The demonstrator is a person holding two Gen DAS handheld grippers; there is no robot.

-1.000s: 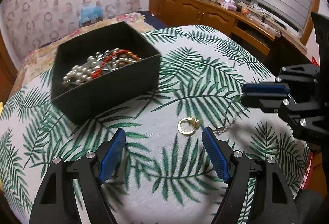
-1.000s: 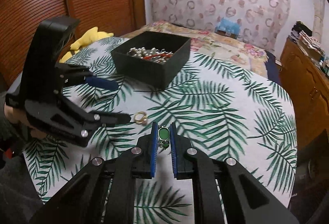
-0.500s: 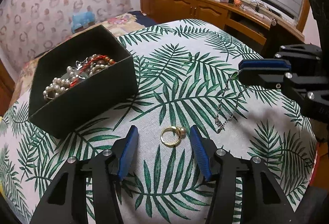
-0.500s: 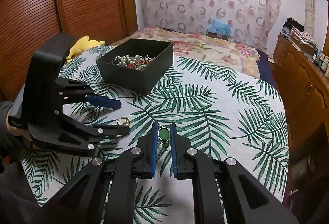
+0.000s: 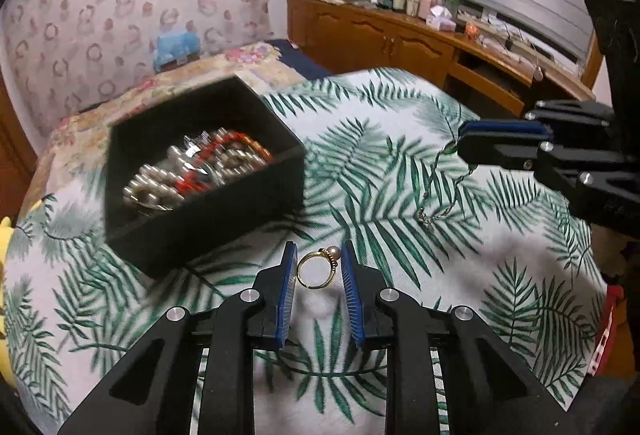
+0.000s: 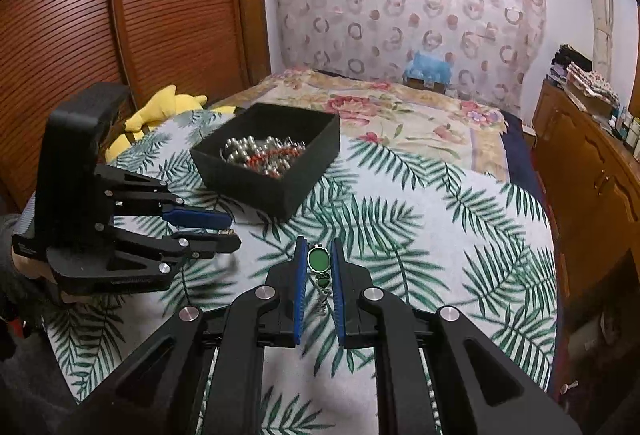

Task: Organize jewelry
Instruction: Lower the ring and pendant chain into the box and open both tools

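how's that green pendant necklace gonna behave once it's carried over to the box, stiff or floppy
Probably floppy: in the left wrist view the thin chain hangs slack below the right gripper. It looks light, so it may swing. The green pendant sits pinched between the pads; being smooth, it might slip.

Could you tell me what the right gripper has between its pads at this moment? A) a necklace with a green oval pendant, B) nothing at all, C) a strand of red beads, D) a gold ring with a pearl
A: the right gripper is shut on the green pendant, whose chain hangs from it, while the gold ring sits between the left gripper's closing pads.
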